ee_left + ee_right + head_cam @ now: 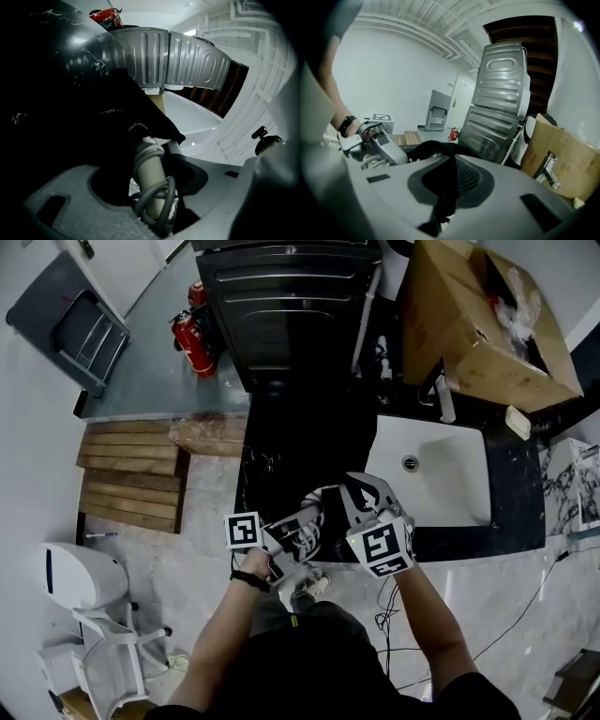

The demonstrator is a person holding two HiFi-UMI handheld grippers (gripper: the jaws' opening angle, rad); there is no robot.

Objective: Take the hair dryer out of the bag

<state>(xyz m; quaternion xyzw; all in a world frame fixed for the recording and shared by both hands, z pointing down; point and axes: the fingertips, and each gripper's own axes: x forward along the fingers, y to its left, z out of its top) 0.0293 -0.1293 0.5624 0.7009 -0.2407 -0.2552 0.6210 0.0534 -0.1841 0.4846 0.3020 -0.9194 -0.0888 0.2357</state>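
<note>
The jaws of the left gripper (157, 190) are closed on the pale handle of the hair dryer (149, 168) at lower centre of the left gripper view. The handle is wound with a grey cord (164, 201), and its upper end is covered by the black bag (117, 108). The jaws of the right gripper (449, 190) are pressed together on a fold of that bag. In the head view both grippers are seen at lower centre, at the near edge of the dark tabletop (281, 437), left of the white sink (450, 484).
</note>
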